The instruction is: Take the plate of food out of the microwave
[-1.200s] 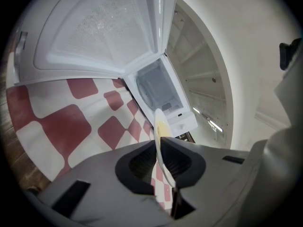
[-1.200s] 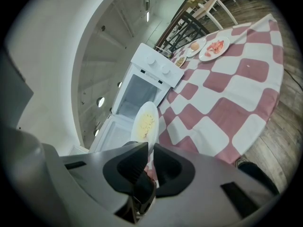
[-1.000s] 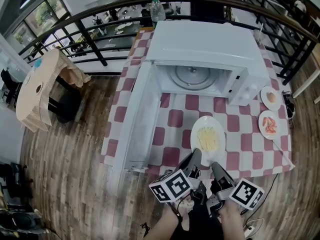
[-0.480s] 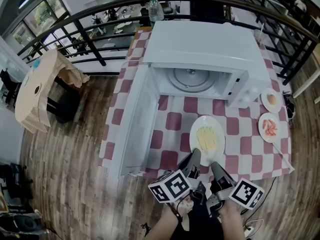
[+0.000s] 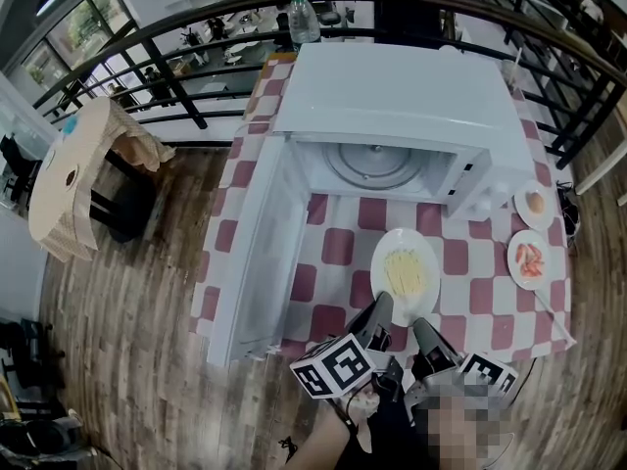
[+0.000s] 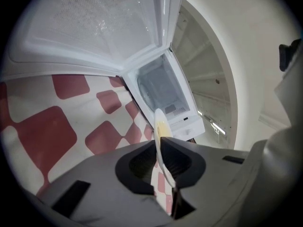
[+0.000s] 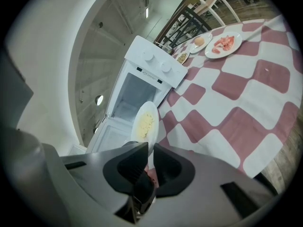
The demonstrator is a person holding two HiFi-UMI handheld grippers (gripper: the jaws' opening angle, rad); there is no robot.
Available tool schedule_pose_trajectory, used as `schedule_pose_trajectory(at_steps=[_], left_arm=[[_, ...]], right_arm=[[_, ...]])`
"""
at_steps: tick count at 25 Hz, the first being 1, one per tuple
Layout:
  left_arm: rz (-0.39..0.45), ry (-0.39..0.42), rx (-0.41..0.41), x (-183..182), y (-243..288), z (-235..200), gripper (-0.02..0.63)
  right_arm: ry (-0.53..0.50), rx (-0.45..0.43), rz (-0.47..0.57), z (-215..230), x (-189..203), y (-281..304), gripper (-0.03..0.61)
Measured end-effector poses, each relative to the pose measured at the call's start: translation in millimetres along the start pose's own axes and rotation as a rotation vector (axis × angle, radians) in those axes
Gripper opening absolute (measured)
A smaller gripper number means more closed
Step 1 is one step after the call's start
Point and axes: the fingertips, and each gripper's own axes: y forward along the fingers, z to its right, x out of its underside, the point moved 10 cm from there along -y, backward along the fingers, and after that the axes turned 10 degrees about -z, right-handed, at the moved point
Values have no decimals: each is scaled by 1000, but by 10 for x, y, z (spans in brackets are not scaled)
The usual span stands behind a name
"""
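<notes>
A white plate of yellow food (image 5: 406,274) hangs over the red-and-white checked table (image 5: 338,246), in front of the white microwave (image 5: 402,96). The microwave's cavity (image 5: 375,164) holds only its glass turntable. My left gripper (image 5: 380,309) and right gripper (image 5: 421,327) are side by side, both shut on the plate's near rim. In the left gripper view the plate (image 6: 160,132) stands edge-on, pinched in the left gripper (image 6: 160,150). In the right gripper view the plate (image 7: 145,121) rises from the right gripper (image 7: 148,151), which clamps its rim.
The microwave door (image 5: 257,253) stands wide open to the left of the plate. Two small plates, one with red slices (image 5: 530,259) and one with a pale round item (image 5: 534,204), sit at the table's right edge. A water bottle (image 5: 305,16) and a black railing (image 5: 176,76) stand behind.
Both grippers and the plate have shifted a little across the table, keeping the same grip. The microwave and table have slid slightly down in the head view.
</notes>
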Motion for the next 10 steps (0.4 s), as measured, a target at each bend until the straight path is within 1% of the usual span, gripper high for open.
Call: schedule_pose_trajectory(at_steps=[3,5,7,10], left_arm=[[5,-6,-5,-29,41,-17,60],[10,-9,-7,-49,69,-28,60],[13,-11,-9,-71,98,-38,60],[15,-10,-12,-109,142,-49,60]], right_arm=[[-46,-73,-5,-32,-86,99,35],[-57,-92,-8,-34,-128,146,35],[-45,-74,-14,-16,-150,164,35],[-13,-14,-25,21,-174,163,35]])
